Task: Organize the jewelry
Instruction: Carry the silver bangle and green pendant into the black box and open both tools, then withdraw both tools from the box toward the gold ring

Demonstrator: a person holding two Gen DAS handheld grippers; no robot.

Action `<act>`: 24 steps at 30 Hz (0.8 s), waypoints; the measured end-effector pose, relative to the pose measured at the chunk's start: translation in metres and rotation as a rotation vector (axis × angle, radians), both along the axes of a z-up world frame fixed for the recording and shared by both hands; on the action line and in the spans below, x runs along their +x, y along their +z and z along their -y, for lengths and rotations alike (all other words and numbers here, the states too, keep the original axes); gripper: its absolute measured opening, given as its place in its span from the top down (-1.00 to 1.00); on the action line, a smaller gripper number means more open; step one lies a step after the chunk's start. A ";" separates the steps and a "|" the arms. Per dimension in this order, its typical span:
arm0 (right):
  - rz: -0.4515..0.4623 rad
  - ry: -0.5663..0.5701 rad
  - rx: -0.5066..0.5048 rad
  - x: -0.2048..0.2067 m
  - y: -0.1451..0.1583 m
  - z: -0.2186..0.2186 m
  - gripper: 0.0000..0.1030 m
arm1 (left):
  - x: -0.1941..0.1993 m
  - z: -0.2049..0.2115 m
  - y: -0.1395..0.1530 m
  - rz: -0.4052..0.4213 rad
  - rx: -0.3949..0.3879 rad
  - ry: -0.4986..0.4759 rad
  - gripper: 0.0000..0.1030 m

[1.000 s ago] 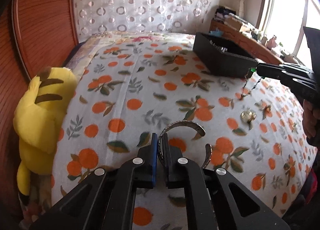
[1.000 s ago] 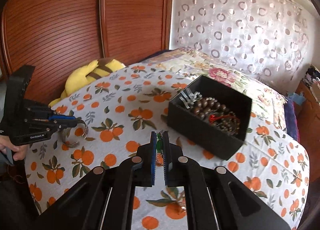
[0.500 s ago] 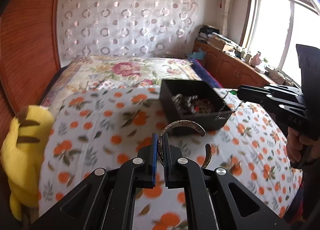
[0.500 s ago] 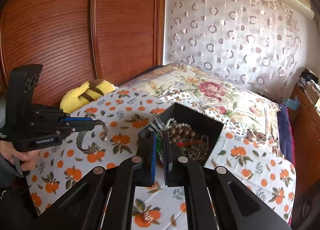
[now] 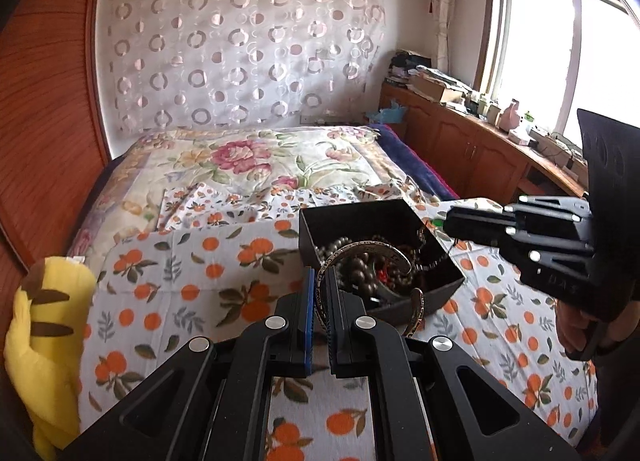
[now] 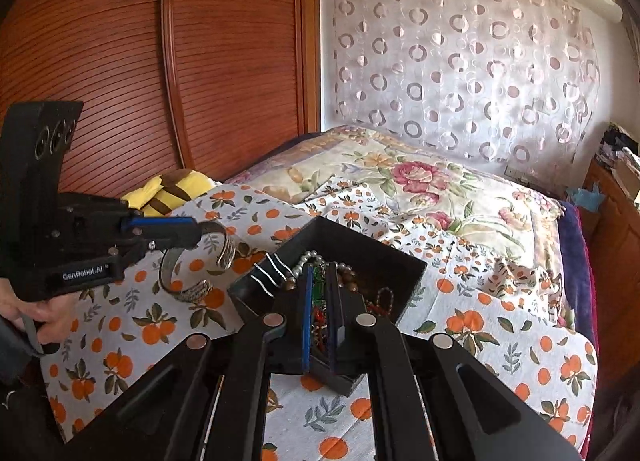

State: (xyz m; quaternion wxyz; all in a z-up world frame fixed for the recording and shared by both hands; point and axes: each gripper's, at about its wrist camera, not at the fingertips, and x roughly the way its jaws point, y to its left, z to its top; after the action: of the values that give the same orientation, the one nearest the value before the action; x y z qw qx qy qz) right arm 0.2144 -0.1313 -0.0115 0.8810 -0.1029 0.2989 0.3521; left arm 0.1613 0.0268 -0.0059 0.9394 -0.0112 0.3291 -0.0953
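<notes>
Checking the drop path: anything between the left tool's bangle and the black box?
Nothing lies between. In the right wrist view, the silver bangle in the left tool hangs beside the black box, with only the orange-print sheet showing in the gap.

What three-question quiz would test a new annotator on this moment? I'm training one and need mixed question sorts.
1. True or false: the left hand-held gripper is shut on a silver bangle.
2. Multiple choice: the right hand-held gripper is above A) the plush toy B) the black box C) the floral quilt.
3. Fill in: the small item pinched in the right hand-held gripper is ____ in colour.

Key: 1 true; 2 B; 3 green.
</notes>
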 end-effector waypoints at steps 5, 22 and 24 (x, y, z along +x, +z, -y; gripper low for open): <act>-0.017 -0.006 -0.022 0.005 -0.009 -0.001 0.86 | 0.016 0.006 -0.001 -0.004 0.008 -0.015 0.92; -0.064 -0.075 -0.035 0.014 -0.026 0.020 0.82 | 0.073 0.027 -0.010 -0.028 0.034 -0.050 0.92; -0.068 -0.078 -0.037 0.012 -0.028 0.024 0.82 | 0.077 0.029 -0.011 -0.033 0.035 -0.053 0.92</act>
State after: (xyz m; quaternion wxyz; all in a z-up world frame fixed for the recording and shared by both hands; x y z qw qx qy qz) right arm 0.2268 -0.1554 -0.0393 0.8813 -0.0953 0.3388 0.3152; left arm 0.2386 -0.0023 -0.0165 0.9310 0.0122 0.3464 -0.1141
